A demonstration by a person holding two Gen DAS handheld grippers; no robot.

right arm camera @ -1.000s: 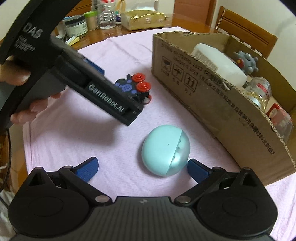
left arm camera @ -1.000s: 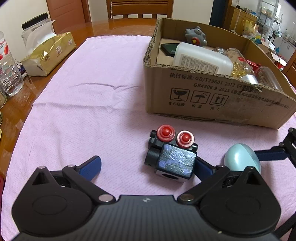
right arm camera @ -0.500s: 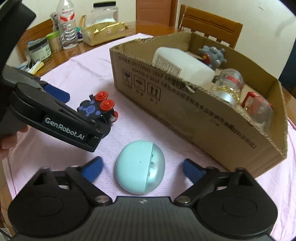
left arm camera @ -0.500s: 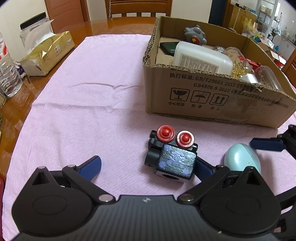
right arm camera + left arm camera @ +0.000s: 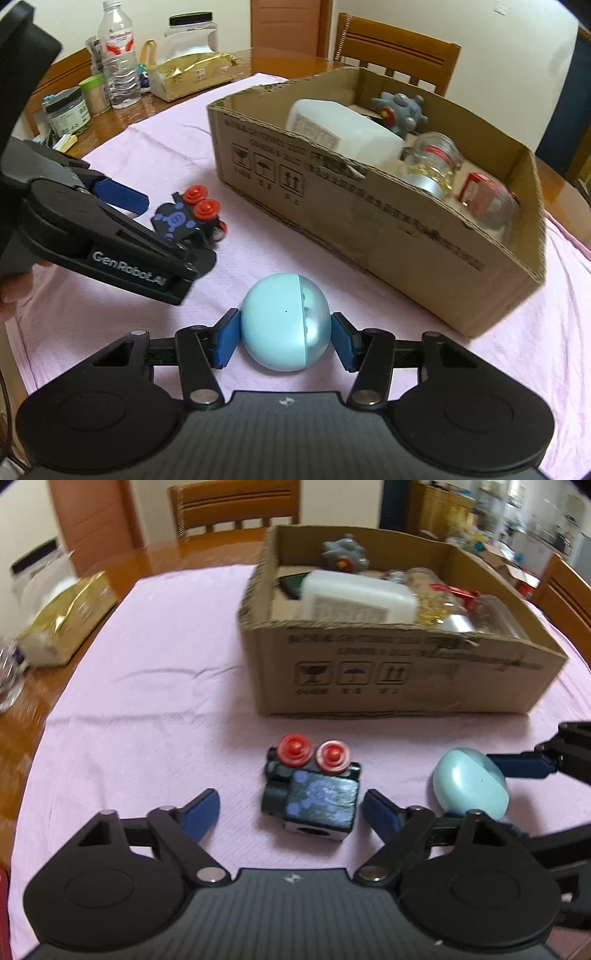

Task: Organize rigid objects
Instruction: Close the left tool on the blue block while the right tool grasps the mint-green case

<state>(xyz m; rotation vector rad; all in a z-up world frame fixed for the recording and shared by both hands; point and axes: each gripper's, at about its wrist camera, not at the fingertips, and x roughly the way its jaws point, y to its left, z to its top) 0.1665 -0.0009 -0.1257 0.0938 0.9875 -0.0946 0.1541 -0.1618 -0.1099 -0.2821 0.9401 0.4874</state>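
The right gripper (image 5: 285, 334) has its two blue pads pressed on the sides of the light blue egg-shaped toy (image 5: 286, 326), one pad on each side. The egg sits on the pink cloth (image 5: 147, 147), near the long wall of the cardboard box (image 5: 369, 229).

The left gripper (image 5: 290, 810) is spread wide. The little black toy with two red knobs (image 5: 312, 788) lies on the cloth between its blue pads, closer to the right pad, but neither pad touches it. The egg is just to the right of that gripper, beside the black toy.

Both grippers are held low over the cloth and point toward the box. A bit of a hand (image 5: 14, 284) shows at the left edge behind the left gripper; most of it is cut off.

Inside the box lie a white plastic bottle (image 5: 340, 129), a grey spiky toy (image 5: 400, 110) and a glass jar (image 5: 434, 158). The left view is blurry, so the print on the box is hard to read there. A gold tissue pack (image 5: 192, 74) sits on the wooden table (image 5: 74, 122) past the cloth.
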